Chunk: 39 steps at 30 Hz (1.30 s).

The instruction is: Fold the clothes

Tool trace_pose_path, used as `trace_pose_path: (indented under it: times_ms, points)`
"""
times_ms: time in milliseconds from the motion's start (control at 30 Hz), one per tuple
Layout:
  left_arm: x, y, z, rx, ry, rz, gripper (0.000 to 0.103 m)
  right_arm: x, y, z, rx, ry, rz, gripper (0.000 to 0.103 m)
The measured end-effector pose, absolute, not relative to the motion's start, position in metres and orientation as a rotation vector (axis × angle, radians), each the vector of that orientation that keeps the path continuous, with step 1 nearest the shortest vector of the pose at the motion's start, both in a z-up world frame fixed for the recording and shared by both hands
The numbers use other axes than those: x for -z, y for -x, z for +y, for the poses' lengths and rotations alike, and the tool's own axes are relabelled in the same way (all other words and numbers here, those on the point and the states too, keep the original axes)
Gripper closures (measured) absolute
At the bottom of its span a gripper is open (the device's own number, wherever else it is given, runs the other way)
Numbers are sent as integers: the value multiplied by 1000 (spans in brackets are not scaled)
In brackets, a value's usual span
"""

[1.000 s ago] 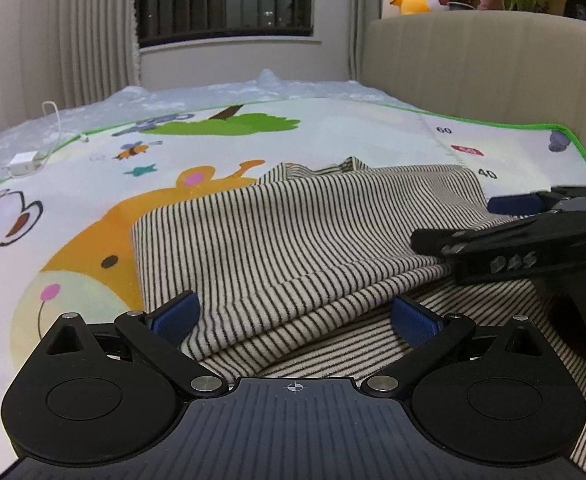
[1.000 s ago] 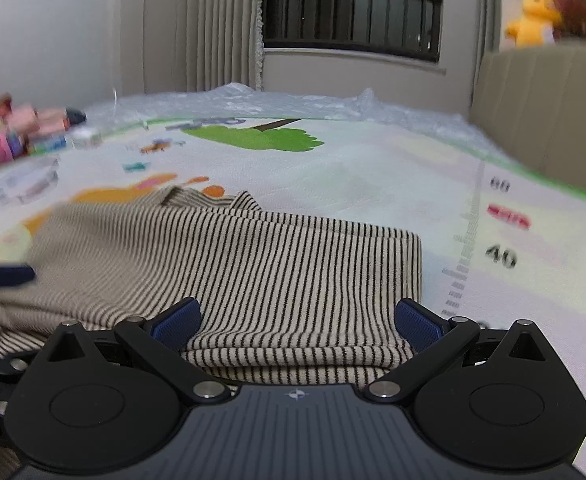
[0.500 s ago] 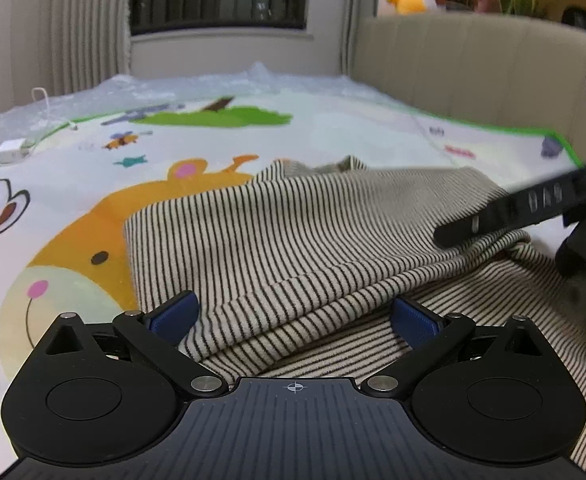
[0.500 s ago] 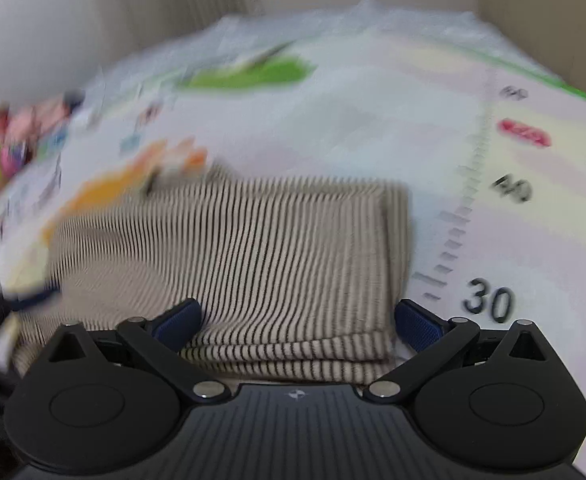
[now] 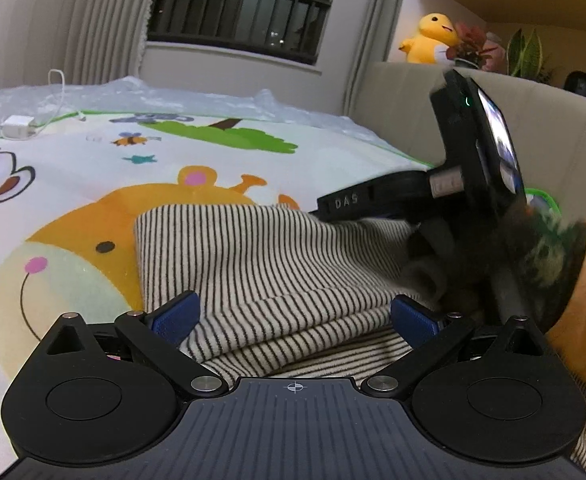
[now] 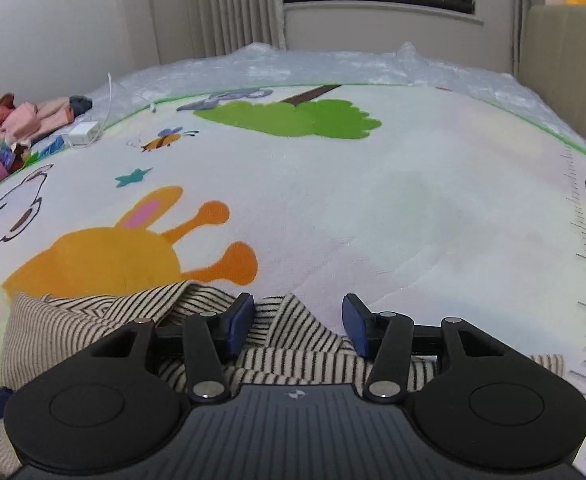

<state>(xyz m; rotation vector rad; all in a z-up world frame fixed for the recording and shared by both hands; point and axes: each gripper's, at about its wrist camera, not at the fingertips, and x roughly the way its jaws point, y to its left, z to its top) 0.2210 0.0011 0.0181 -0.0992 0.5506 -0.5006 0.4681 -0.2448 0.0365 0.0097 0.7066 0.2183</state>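
Your left gripper [image 5: 293,318] has its jaws spread wide, one blue pad [image 5: 175,316] either side of the striped garment [image 5: 253,264]; the fabric lies between them but the pads aren't pinching it. Can't tell if they touch the cloth.

Your right gripper [image 6: 297,322] is about half open; its jaws have just been closing. A raised bit of the garment's far edge sits between the pads, nearer the left pad [image 6: 241,316], w/ a gap to the right one, so it isn't clamped. In the left view your gloved right hand [image 5: 493,256] holds that gripper over the garment's right part.

The garment is cream w/ thin dark stripes, folded in layers, stacked edges showing near the left gripper. It lies on the play mat [image 6: 373,208], covering the lower part of the orange giraffe print [image 5: 105,220]; its far edge is bunched and wrinkled just below the giraffe's horns.
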Motion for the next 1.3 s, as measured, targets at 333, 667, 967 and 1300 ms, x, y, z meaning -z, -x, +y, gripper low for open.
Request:
trace_pose_path:
  times_ms: [333,667,967,1300]
  points:
    - [-46,-215,37,516,295,540,0,-90,-396,-277,-371,-135,623,96]
    - [-83,-210,59,484,435,486,0,-63,-256,-289,-464,-104,798,98]
    - [-70,-181,37,520,187,585,3,-94,-210,-307,-403,-102,649,95]
    - [-44,-165,67,531,277,717,8,-68,-245,-329,-248,-105,646,82]
